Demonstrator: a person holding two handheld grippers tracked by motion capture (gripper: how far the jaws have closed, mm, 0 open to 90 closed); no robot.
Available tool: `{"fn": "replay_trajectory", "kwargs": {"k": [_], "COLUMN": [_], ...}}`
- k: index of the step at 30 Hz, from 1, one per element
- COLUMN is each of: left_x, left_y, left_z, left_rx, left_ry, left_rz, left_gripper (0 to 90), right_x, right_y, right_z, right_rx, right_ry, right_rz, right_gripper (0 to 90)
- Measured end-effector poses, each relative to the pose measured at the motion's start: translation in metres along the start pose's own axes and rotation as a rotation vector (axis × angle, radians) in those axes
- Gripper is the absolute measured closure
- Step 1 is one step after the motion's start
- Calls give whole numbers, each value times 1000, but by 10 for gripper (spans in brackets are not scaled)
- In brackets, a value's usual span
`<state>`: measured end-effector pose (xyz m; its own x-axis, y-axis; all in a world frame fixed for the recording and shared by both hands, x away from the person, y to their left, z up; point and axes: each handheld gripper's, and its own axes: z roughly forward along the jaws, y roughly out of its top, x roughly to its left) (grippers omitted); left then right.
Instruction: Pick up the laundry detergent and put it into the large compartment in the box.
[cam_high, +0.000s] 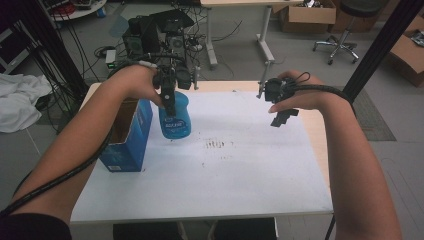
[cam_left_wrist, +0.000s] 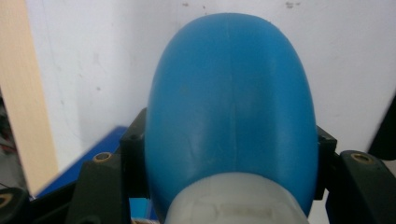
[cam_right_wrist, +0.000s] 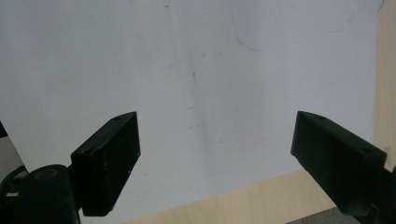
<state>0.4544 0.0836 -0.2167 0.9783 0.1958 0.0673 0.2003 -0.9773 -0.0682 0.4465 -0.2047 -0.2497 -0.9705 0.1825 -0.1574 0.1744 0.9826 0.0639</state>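
A blue plastic bottle (cam_high: 175, 120) with a white cap hangs above the white sheet, just right of an open blue box (cam_high: 124, 137). My left gripper (cam_high: 170, 102) is shut on its neck end, pointing down. In the left gripper view the bottle (cam_left_wrist: 231, 107) bulges between the two black jaws, its white cap nearest the camera, and a corner of the blue box (cam_left_wrist: 100, 149) shows below. My right gripper (cam_high: 280, 117) hovers over the sheet's far right part. In the right gripper view its jaws (cam_right_wrist: 215, 154) stand wide apart with nothing between them.
A white sheet (cam_high: 225, 165) covers most of the wooden table (cam_high: 315, 130); faint dark marks sit near its middle. Beyond the far edge stand black equipment with cables (cam_high: 155, 35), a desk leg (cam_high: 265, 40) and cardboard boxes (cam_high: 307, 15). White cloth (cam_high: 17, 102) lies left.
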Motion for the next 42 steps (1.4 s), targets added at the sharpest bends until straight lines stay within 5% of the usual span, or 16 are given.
{"fn": "replay_trajectory", "kwargs": {"k": [12,13,18,24,35,42], "left_x": [-14,-15,-12,-7,0,3], "left_y": [4,4,-1,-7,-34,-57], "left_z": [-23,-26,-30,-33,-75,-97], "left_rx": [0,-5,-37,-45,-122,-142], "left_ry": [-27,-36,-53,-82,-73,-75], "left_rz": [-195,-254,-398,-486,-719,-810], "left_gripper": [384,384,384,384,385,385], "right_x": [-2,-2,-1,1,6,5], "right_y": [4,4,5,6,7,8], "right_z": [4,4,4,3,4,4], "right_rx": [-6,-7,2,11,4,-3], "right_ry": [8,7,3,-9,-11,-10], "right_rz": [-23,-24,-37,-45,-70,-75], "right_gripper": [157,157,157,157,157,157]}}
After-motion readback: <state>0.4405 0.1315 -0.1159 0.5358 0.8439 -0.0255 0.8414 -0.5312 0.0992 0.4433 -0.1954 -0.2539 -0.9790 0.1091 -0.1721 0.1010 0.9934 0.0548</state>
